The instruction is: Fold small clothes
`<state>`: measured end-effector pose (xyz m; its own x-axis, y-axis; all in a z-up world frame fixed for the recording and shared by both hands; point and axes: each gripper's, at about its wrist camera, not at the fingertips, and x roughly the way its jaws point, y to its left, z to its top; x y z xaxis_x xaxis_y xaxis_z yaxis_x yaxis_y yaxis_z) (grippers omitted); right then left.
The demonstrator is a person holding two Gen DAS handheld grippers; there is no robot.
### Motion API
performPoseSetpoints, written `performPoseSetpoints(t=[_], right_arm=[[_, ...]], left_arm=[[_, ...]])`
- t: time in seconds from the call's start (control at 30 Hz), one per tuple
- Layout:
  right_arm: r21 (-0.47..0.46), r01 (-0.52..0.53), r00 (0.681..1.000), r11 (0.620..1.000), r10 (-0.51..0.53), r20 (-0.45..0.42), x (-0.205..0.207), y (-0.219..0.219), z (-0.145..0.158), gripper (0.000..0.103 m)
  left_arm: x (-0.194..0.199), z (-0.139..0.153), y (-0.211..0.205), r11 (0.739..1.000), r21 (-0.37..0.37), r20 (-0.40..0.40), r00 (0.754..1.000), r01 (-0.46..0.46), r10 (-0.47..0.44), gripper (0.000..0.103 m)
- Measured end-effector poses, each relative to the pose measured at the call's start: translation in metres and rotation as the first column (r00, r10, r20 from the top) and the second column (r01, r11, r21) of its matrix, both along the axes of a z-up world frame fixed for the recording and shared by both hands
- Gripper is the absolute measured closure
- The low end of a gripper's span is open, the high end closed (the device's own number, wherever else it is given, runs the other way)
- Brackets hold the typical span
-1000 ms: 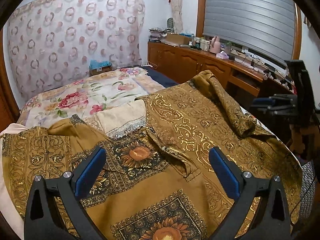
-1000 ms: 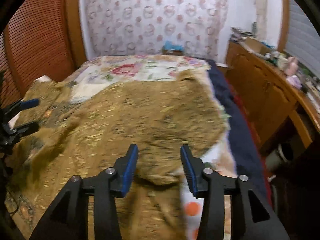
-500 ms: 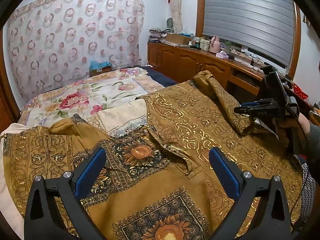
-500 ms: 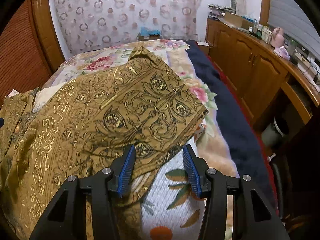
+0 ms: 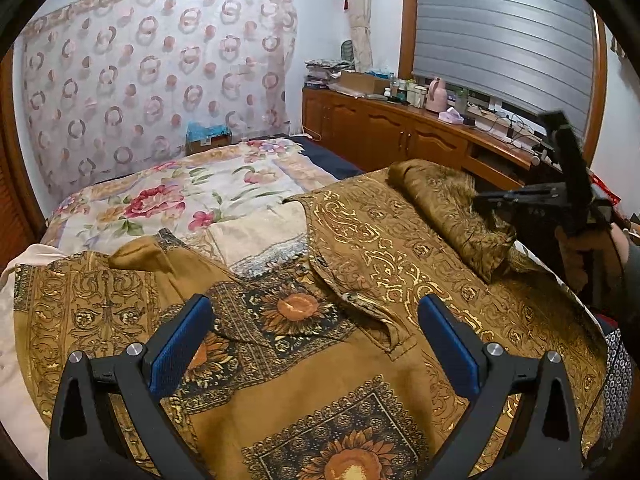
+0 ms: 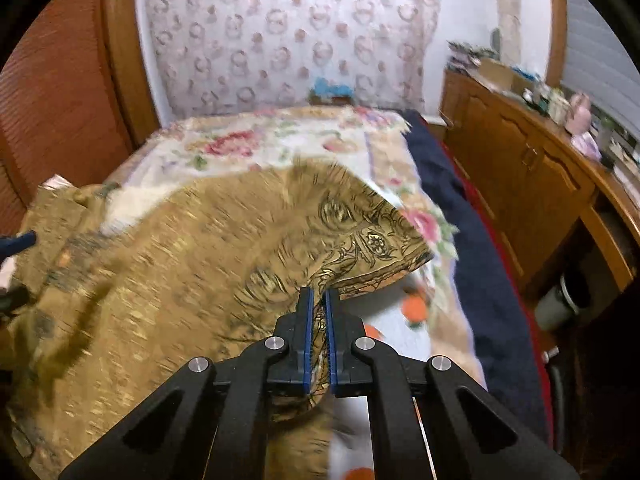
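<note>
From my right wrist view most of the shirt (image 6: 168,280) was smeared by motion, its pattern unreadable left of the pads. The counter clutter (image 6: 560,108) was too blurred to identify. On the left view, the frame's edge cut off the person's hand (image 5: 624,240).

A bed under a floral quilt (image 5: 168,196) fills the room; a ring-patterned pink curtain (image 5: 160,72) hangs behind, with long wooden cabinets (image 5: 400,136) under a grey-shuttered window (image 5: 500,28).

I saw the bed (image 5: 328,160) covered by a floral quilt (image 5: 168,200). Directly on it lay a spread brown-and-gold shirt (image 5: 304,360), with pale cloth (image 5: 24,264) at its left edge.
</note>
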<state>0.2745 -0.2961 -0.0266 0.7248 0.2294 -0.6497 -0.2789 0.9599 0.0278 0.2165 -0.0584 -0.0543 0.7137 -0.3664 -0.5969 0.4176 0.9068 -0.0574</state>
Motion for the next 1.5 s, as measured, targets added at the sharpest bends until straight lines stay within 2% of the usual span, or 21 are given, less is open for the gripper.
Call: performPoseSetpoints(t=[0.13,0.3,0.33,0.43,0.57,0.67,0.77,0.87,1.07,1.27,1.37,1.5], right_arm=[[0.014,-0.114,0.993,0.993,0.113,0.039,-0.008,0.031,0.019,0.098],[0.040,-0.217,0.975,0.975,0.215,0.058,-0.014,0.056,0.027,0.096],[0.037,-0.231,0.972,0.972,0.228,0.058,-0.014,0.059,0.027,0.092],[0.028,-0.235,0.971,0.972,0.233,0.060,-0.009,0.061,0.024,0.070],[0.028,-0.200,0.978,0.979,0.198,0.064,-0.007,0.051,0.022,0.059],[-0.020,-0.149,0.987,0.989,0.150,0.063,0.000,0.050,0.017,0.050],[-0.068,-0.100,0.994,0.993,0.102,0.027,0.020,0.055,0.002,0.045],[-0.107,-0.062,0.998,0.992,0.061,-0.014,0.046,0.051,-0.015,0.044],[-0.101,-0.053,0.995,0.993,0.044,-0.094,0.093,0.052,-0.033,0.044],[-0.075,-0.056,0.997,0.996,0.051,-0.060,0.091,0.048,-0.028,0.044],[-0.074,-0.058,0.997,0.996,0.054,-0.061,0.090,0.048,-0.032,0.043],[-0.076,-0.057,0.997,0.995,0.053,-0.060,0.084,0.044,-0.033,0.043]], left_arm=[[0.001,0.003,0.009,1.000,-0.014,0.010,1.000,-0.023,0.023,0.000],[0.004,0.002,0.015,0.999,-0.026,0.006,0.999,-0.041,0.042,0.000],[0.003,0.002,0.015,0.999,-0.027,0.006,0.999,-0.042,0.042,0.000],[0.005,0.002,0.016,0.999,-0.026,0.007,0.999,-0.042,0.042,0.000],[0.005,0.001,0.017,0.999,-0.027,0.007,0.999,-0.043,0.043,0.000],[0.005,0.001,0.017,0.999,-0.027,0.007,0.999,-0.047,0.047,0.000],[0.007,0.000,0.018,0.998,-0.023,0.005,0.999,-0.054,0.054,0.000],[0.011,0.000,0.022,0.998,-0.021,0.006,0.998,-0.067,0.067,0.000],[0.020,0.002,0.033,0.992,0.000,-0.009,0.992,-0.128,0.128,0.000],[0.018,0.017,0.080,0.977,0.040,0.012,0.978,-0.209,0.208,0.000],[0.018,0.017,0.109,0.970,0.037,-0.034,0.970,-0.240,0.241,0.000],[0.015,0.015,0.139,0.950,0.082,-0.057,0.950,-0.301,0.306,0.004]])
